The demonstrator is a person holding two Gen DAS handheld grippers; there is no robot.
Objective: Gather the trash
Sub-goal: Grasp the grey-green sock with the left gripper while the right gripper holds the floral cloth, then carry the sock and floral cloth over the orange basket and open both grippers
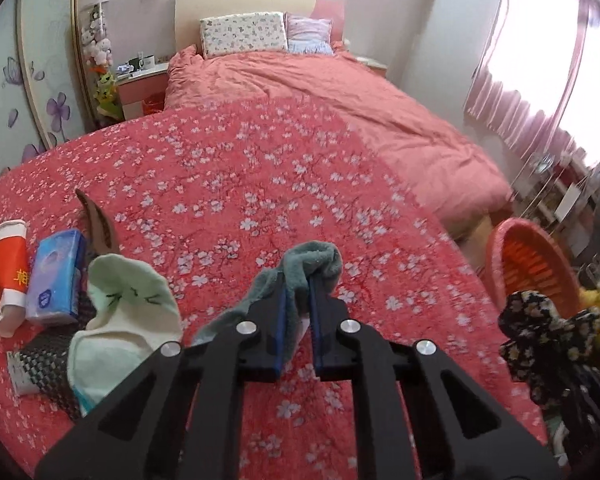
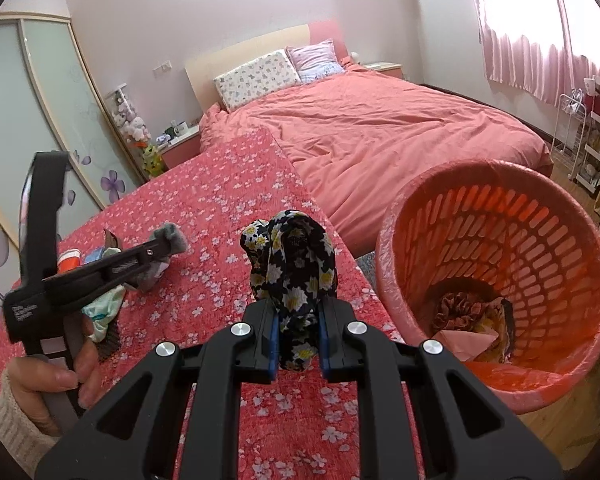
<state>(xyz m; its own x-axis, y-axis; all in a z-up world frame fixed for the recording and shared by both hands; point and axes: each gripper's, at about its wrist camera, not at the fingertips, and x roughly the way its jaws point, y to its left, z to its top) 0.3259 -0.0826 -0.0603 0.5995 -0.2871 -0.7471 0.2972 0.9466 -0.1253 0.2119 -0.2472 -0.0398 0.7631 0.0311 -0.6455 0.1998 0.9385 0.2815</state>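
Note:
My left gripper (image 1: 298,280) is shut on a grey-green sock (image 1: 315,266) and holds it above the red floral bedspread (image 1: 228,184); both also show in the right wrist view (image 2: 156,254). My right gripper (image 2: 298,312) is shut on a black floral cloth (image 2: 296,264), held over the bed's right edge, left of the orange basket (image 2: 499,240). The cloth also shows in the left wrist view (image 1: 539,336). On the bed at left lie a pale green sock (image 1: 124,308), a blue tissue pack (image 1: 56,276), a red-and-white paper cup (image 1: 4,272) and a black patterned item (image 1: 48,364).
The orange basket (image 1: 527,264) stands on the floor right of the bed, lined with a pink bag and holding crumpled cloth and paper (image 2: 471,320). A pink duvet (image 2: 379,128) and pillows lie beyond. A wire rack (image 2: 587,148) stands by the window.

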